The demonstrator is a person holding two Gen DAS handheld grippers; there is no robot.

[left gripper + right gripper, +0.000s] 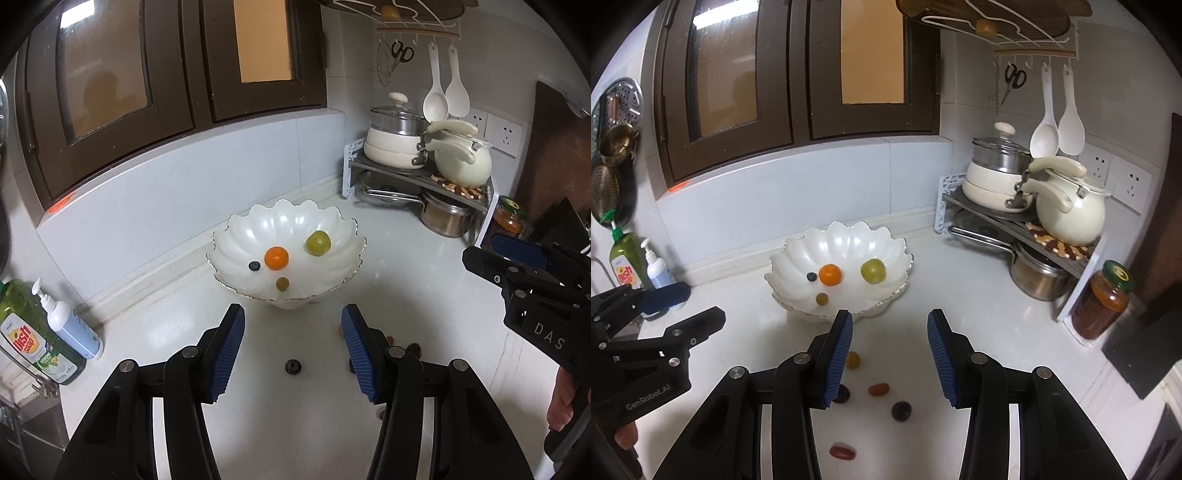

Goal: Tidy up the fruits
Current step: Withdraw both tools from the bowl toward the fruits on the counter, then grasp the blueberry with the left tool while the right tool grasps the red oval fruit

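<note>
A white scalloped bowl [258,221] [831,240] stands on the white counter. It holds an orange fruit [276,257], a green fruit [317,242], a blueberry [254,265] and a small olive-coloured fruit [282,283]. My left gripper [292,349] is open and empty, with a blueberry [293,366] on the counter between its fingers. My right gripper [890,356] is open and empty above loose fruits: a yellow one [854,360], an orange-red one [878,389], two dark ones [901,410] [843,393] and a red one [843,452].
A rack [1015,221] with pots and a kettle [1071,210] fills the back right corner, with a jar [1102,302] beside it. Dish soap [33,339] and a pump bottle [72,328] stand at the left by the sink. A window is behind the bowl.
</note>
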